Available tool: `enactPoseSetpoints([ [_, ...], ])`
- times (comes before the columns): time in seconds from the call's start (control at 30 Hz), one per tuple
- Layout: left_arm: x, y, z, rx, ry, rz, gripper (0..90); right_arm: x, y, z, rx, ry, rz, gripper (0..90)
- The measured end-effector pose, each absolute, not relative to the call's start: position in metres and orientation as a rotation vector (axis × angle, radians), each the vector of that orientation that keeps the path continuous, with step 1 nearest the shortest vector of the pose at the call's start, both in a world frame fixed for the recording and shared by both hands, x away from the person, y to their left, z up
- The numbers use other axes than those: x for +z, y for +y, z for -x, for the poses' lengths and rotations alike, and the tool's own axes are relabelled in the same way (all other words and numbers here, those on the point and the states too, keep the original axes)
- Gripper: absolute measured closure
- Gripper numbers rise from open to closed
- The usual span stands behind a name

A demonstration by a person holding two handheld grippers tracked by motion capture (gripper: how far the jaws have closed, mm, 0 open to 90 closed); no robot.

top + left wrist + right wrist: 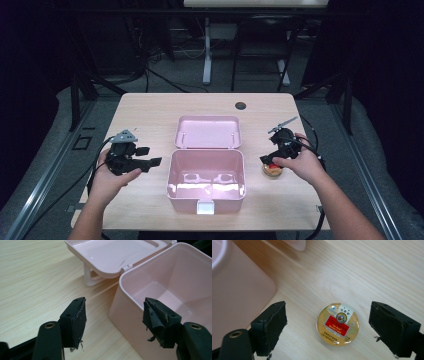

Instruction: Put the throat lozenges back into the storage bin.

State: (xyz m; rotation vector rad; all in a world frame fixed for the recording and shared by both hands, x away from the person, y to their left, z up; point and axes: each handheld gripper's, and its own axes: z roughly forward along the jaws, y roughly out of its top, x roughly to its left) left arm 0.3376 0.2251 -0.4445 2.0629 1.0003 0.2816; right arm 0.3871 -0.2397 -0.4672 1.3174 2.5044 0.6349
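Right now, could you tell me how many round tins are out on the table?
1. The round tin lies flat on the table right of the pink box, between the right gripper's open jaws. None shows inside the box.

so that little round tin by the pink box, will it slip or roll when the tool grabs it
Probably a bit slippery: the round tin has a glossy lid that catches glare. It lies flat on the table, so rolling seems unlikely unless tipped on edge. It looks stiff and low, so the open right tool would likely have to close on its thin curved rim.
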Motion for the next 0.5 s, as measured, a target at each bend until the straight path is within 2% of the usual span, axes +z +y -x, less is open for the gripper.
enactPoseSetpoints([
  [0.2, -0.444, 0.226, -0.337, 0.3, 1.0, -2.061, 37.4, -0.472, -0.238, -0.391, 0.588, 2.532, -1.327, 14.5],
  [0.3, -0.444, 0.226, -0.338, 0.297, 1.002, -2.059, 32.3, -0.475, -0.237, -0.392, 0.564, 2.545, -1.328, 14.5],
  [0.5, -0.446, 0.226, -0.339, 0.285, 1.009, -2.061, 29.2, -0.479, -0.236, -0.395, 0.521, 2.57, -1.325, 14.5],
])
